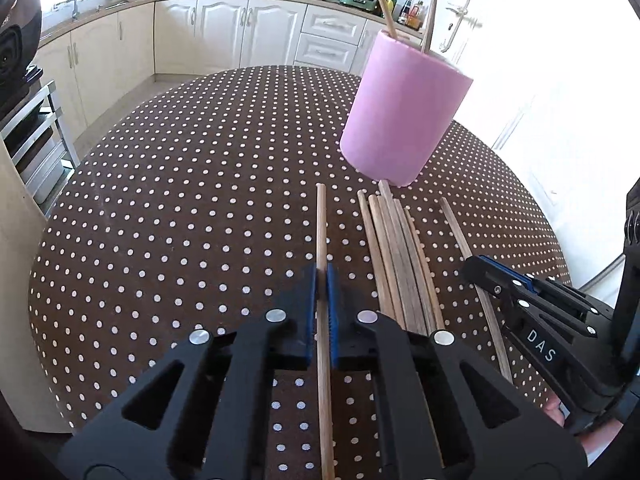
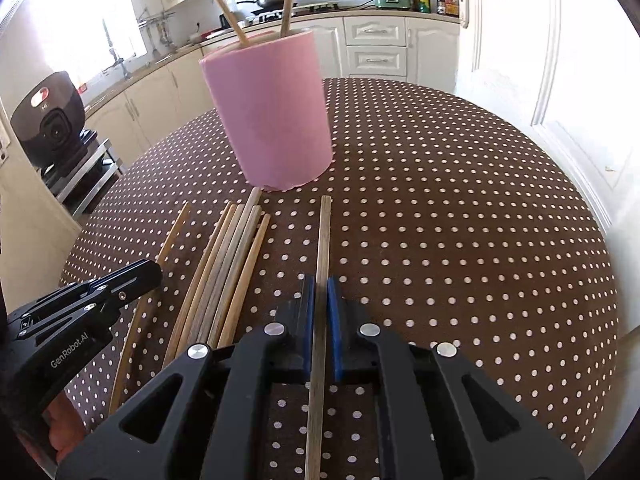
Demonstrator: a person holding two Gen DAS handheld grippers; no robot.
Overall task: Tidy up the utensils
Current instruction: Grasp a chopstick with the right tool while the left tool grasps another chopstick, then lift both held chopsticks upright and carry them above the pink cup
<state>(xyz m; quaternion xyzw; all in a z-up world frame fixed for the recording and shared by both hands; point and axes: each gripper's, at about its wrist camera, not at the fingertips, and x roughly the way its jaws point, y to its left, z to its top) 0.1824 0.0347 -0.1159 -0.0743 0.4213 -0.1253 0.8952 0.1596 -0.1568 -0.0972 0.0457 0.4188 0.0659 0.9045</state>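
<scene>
Through the left wrist view, the left gripper (image 1: 322, 280) pinches one chopstick (image 1: 321, 224), its long axis running toward 12 o'clock, with the pink holder (image 1: 404, 116) at 1 o'clock beyond the loose bundle (image 1: 396, 256). From the right wrist view, the right gripper (image 2: 321, 292) clamps another chopstick (image 2: 323, 236), also pointing to 12; the holder (image 2: 272, 120) stands at 11 o'clock, about equally near both.

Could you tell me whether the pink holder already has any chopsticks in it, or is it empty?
Not empty: two chopsticks stand tilted inside the pink holder, poking above its rim. How full it is cannot be seen.
</scene>
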